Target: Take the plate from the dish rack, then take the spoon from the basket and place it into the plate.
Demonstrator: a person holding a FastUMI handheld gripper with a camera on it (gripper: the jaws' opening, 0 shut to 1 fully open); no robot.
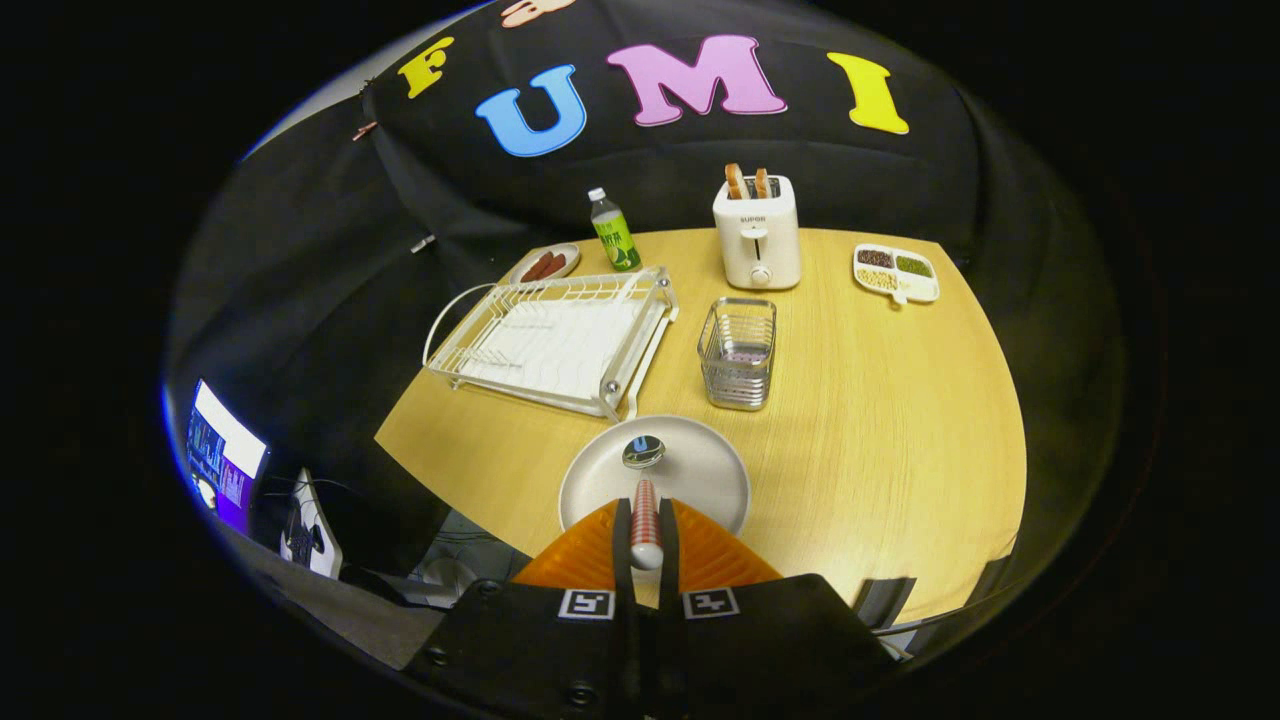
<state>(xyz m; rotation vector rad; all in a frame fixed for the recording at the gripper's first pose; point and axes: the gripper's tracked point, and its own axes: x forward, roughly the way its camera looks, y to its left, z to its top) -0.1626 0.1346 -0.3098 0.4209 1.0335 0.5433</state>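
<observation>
Gripper (pixel 646 540) clamped on spoon (pixel 645 490) over plate (pixel 655 475); jaws nearly together on the handle.

Count, left to right on the wooden table (pixel 880 440): one small dish of sausages (pixel 545 264), one empty white dish rack (pixel 555 340), one green-labelled bottle (pixel 613 232), one plate, one spoon, one wire basket (pixel 738 352), one toaster (pixel 757 232) with two slices, one divided tray (pixel 896 272). Spoon: shiny metal bowl, red-and-white striped handle, white end; bowl sits over the plate's centre, just ahead of the fingers. Plate is round, plain, pale.
</observation>
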